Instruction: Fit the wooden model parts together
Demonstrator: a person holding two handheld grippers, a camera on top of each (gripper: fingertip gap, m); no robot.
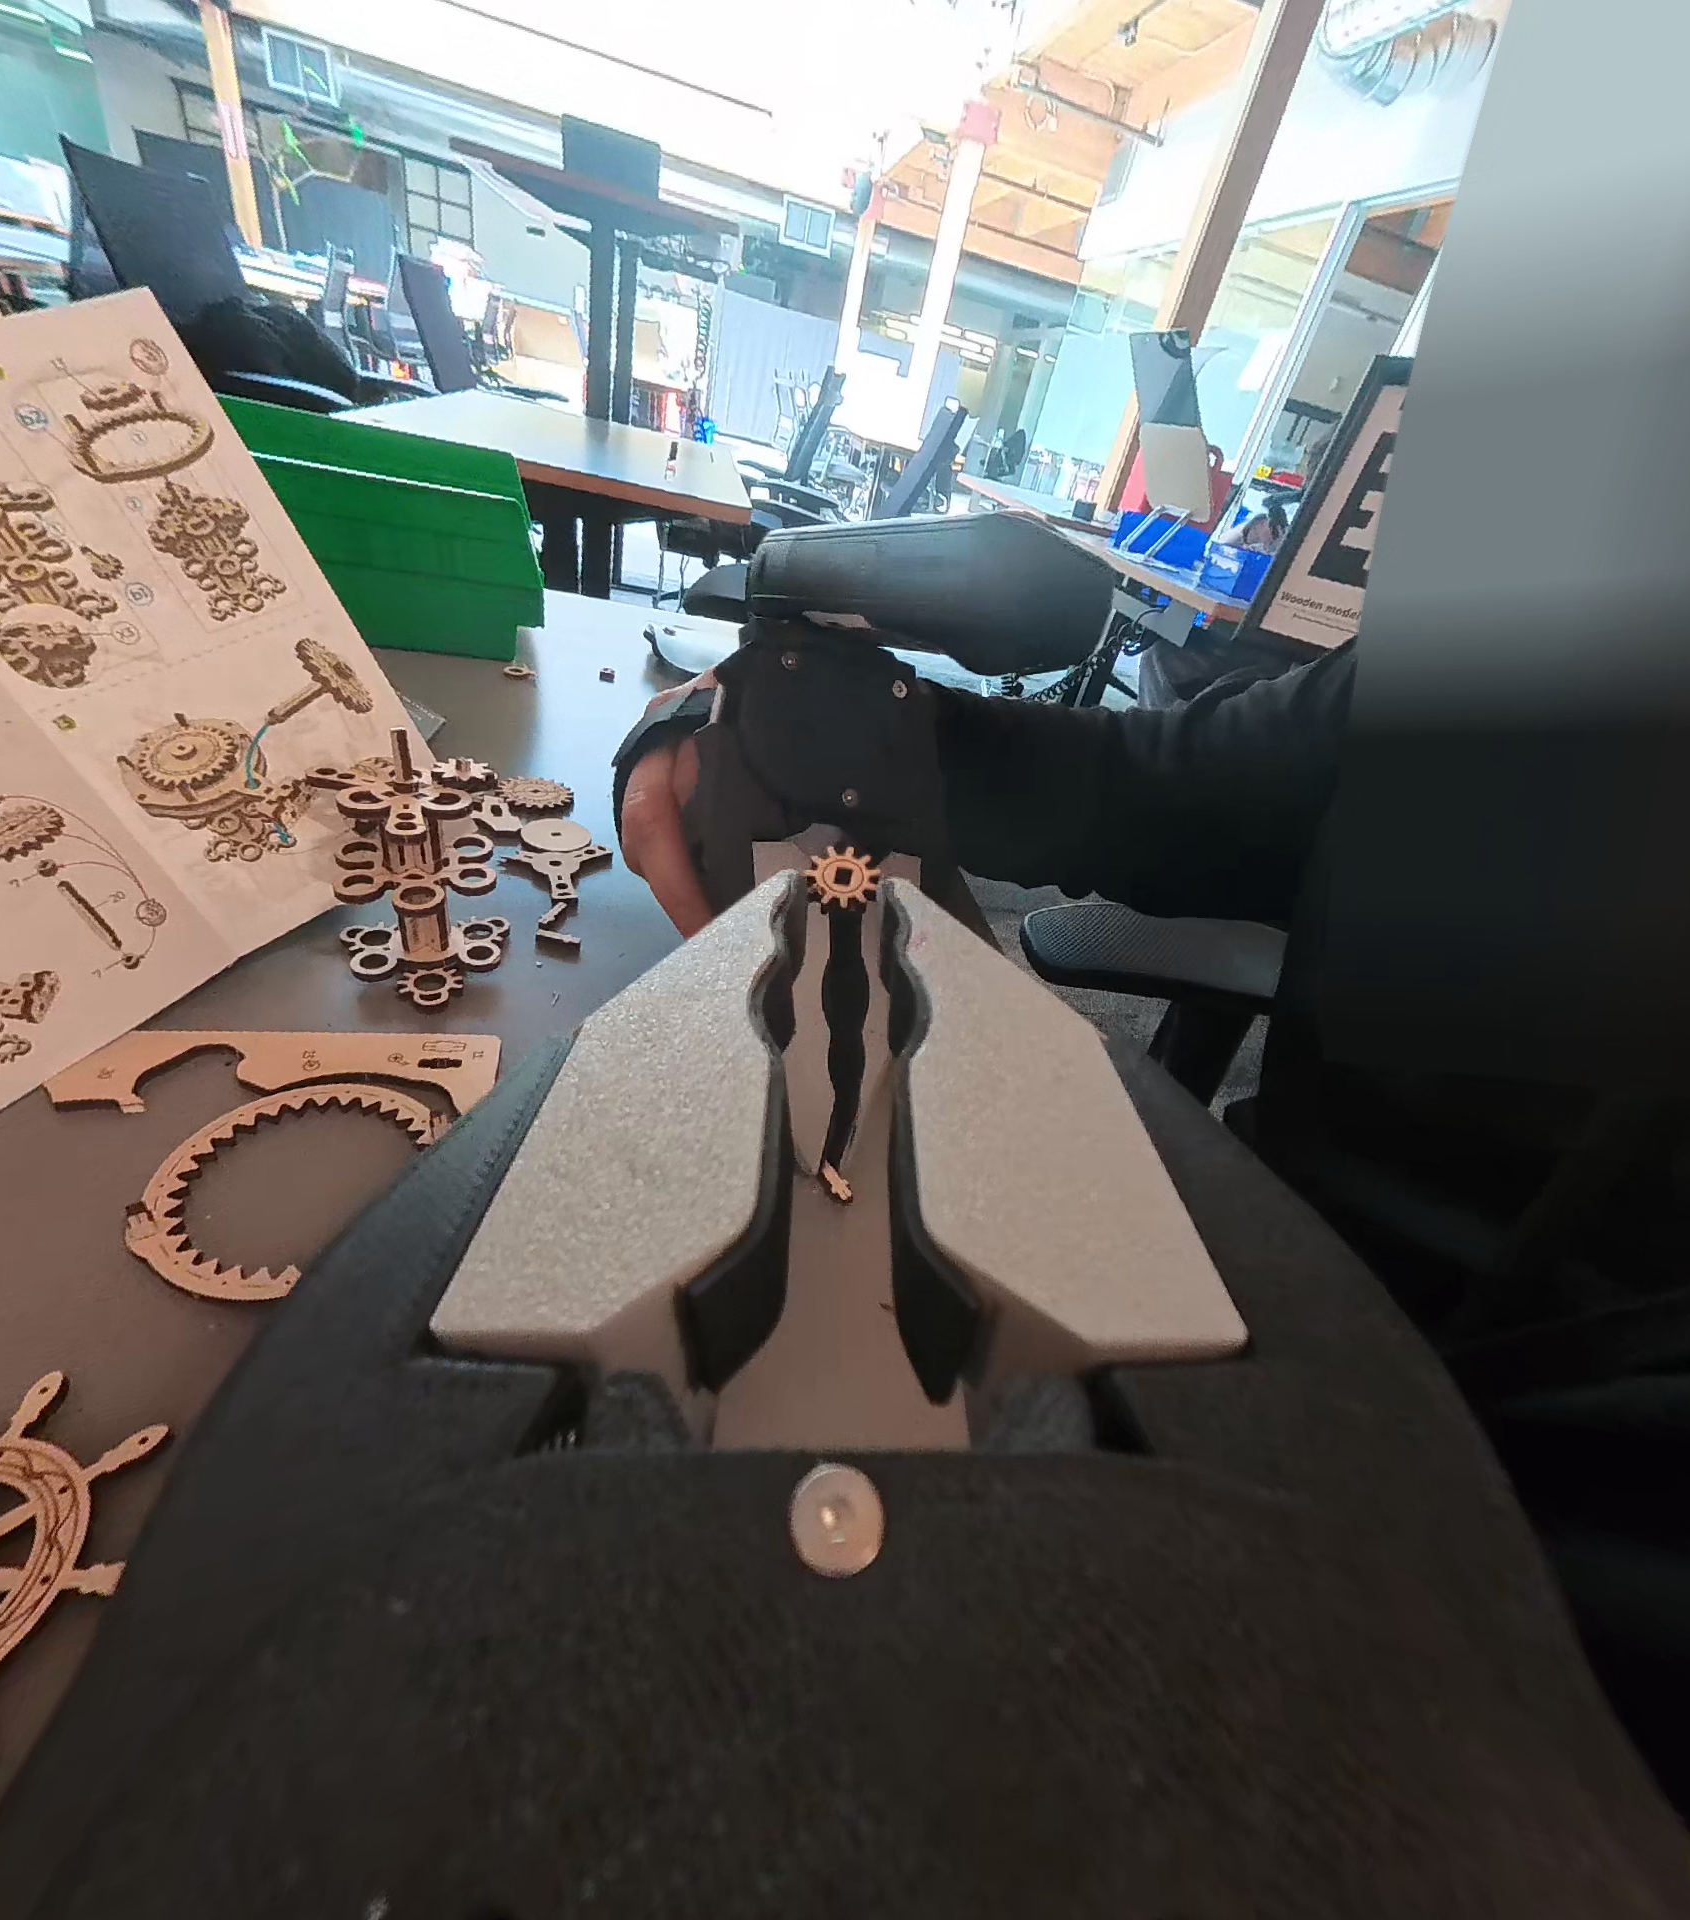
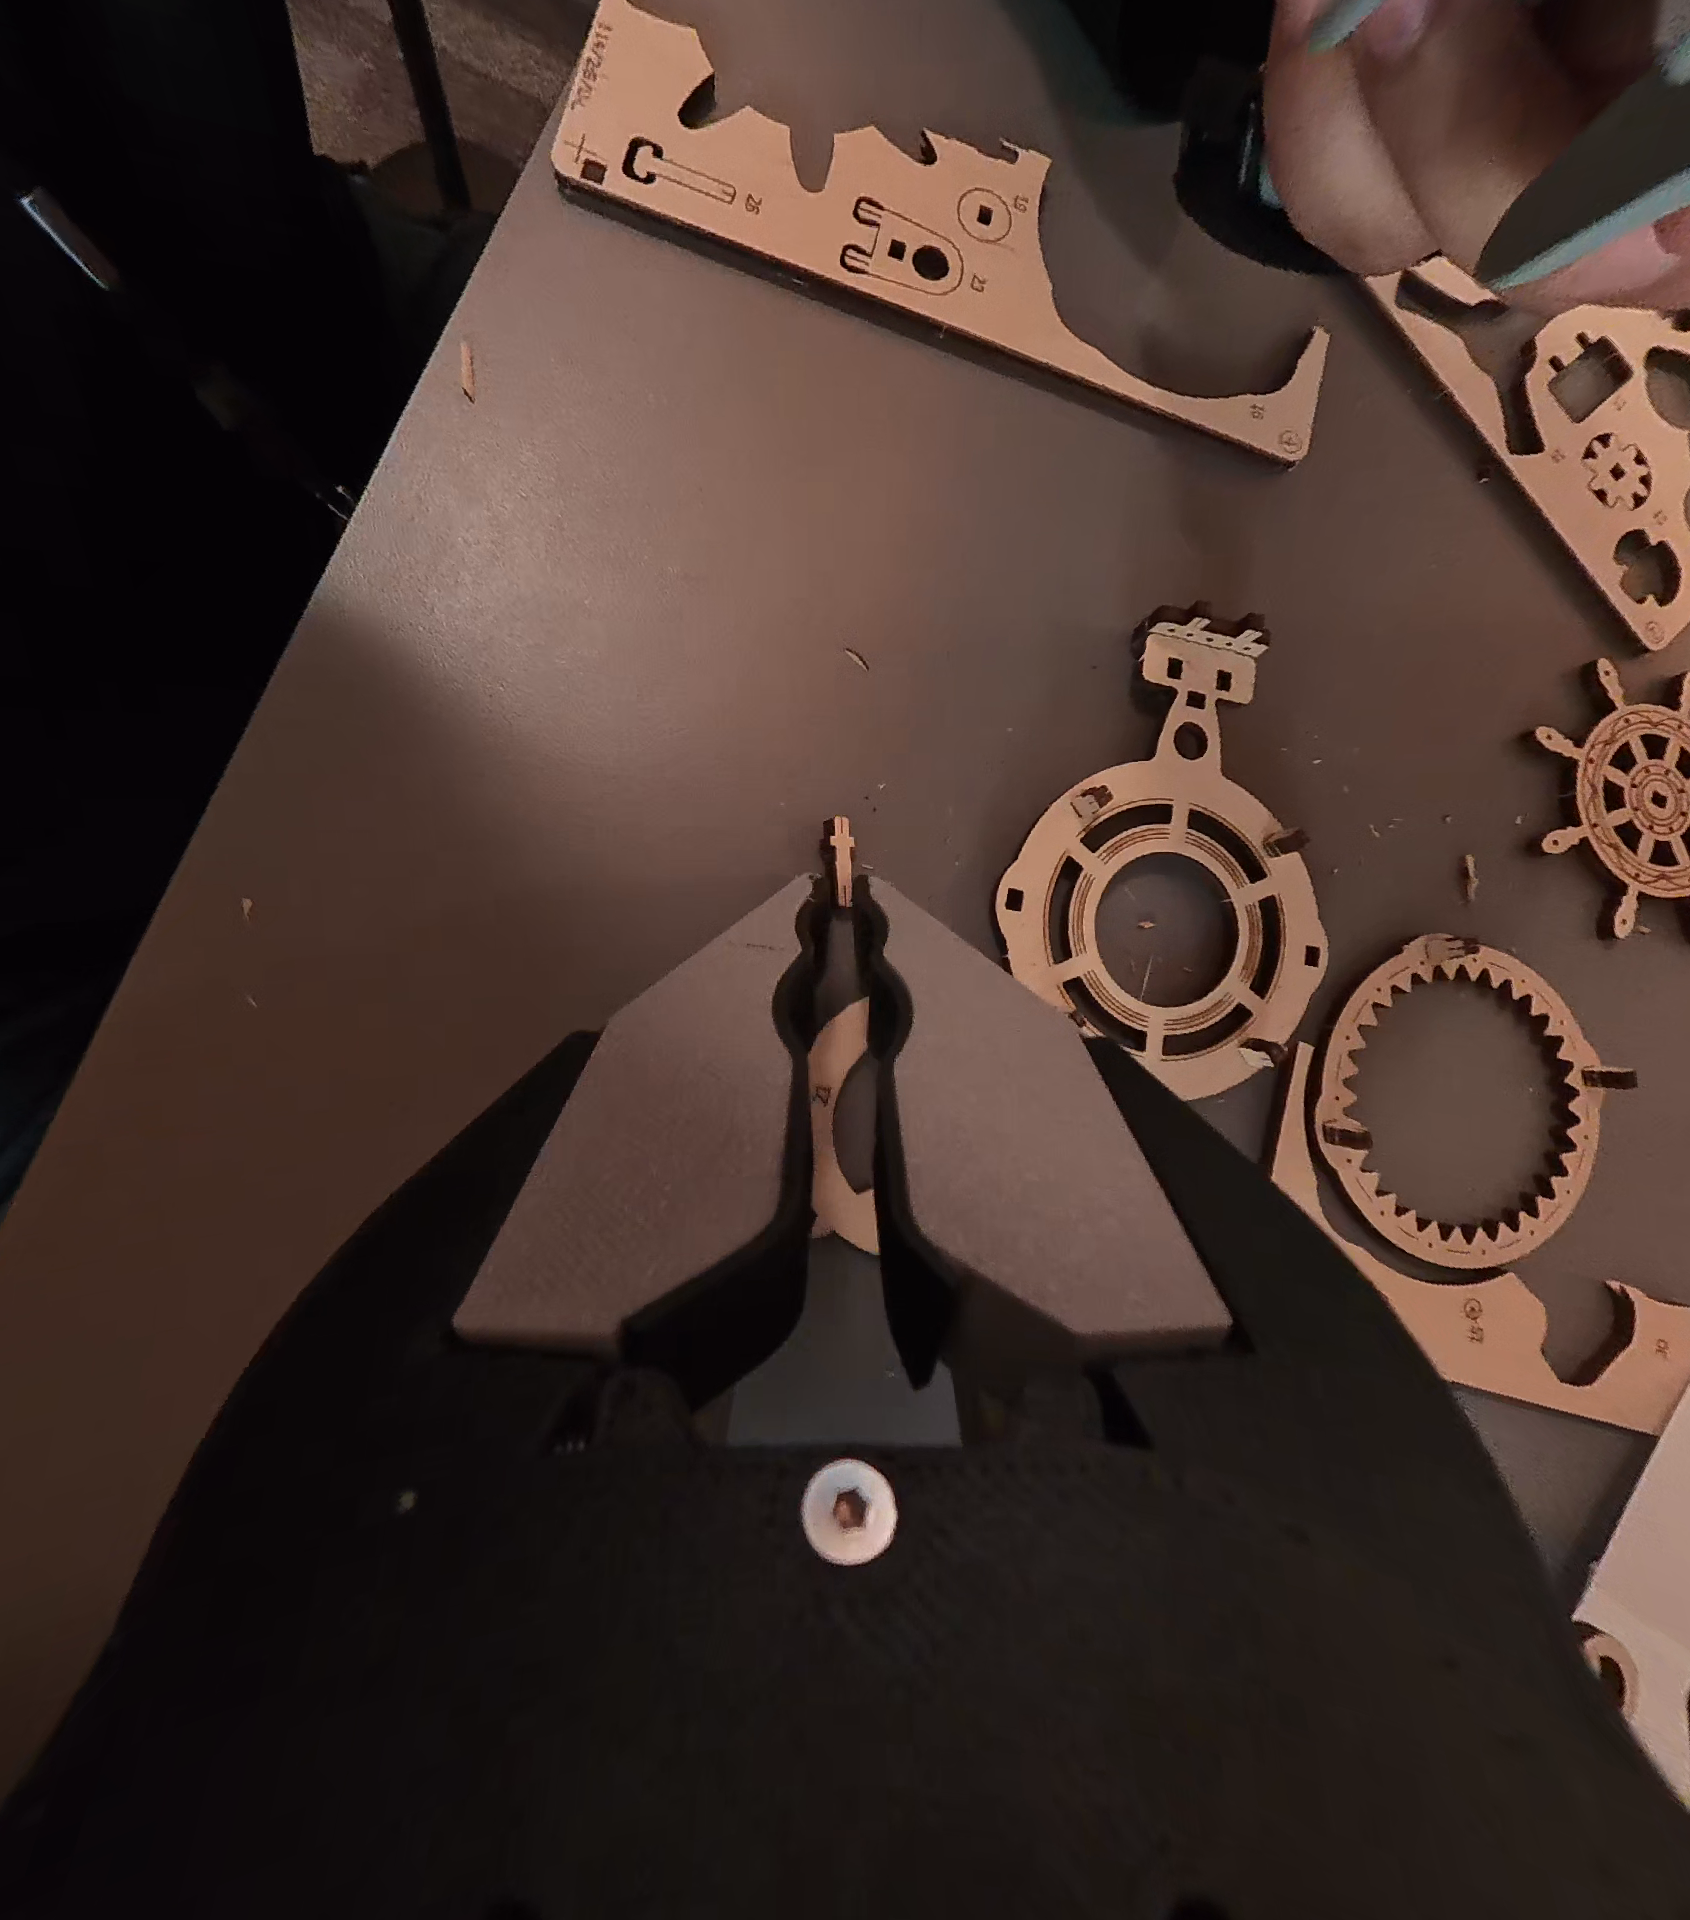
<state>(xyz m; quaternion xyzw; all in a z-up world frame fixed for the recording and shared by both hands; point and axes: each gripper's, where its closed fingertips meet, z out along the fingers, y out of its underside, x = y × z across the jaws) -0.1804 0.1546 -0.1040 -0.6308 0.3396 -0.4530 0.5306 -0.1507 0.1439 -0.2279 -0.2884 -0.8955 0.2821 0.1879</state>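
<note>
My left gripper is shut on a small wooden gear with a square hole, held at its fingertips above the table. My right gripper is shut on a thin wooden peg that sticks out past its tips. In the left wrist view the right gripper points toward the camera beneath my left fingers, and the peg shows in the gap between them, below the gear. A partly built wooden tower of ring-shaped discs stands on the dark table.
An instruction sheet leans at the left. A ship's wheel, a toothed ring, a round frame part and punched-out sheets lie on the table. Small loose parts lie beside the tower. Green boxes stand behind. The table edge runs along the left.
</note>
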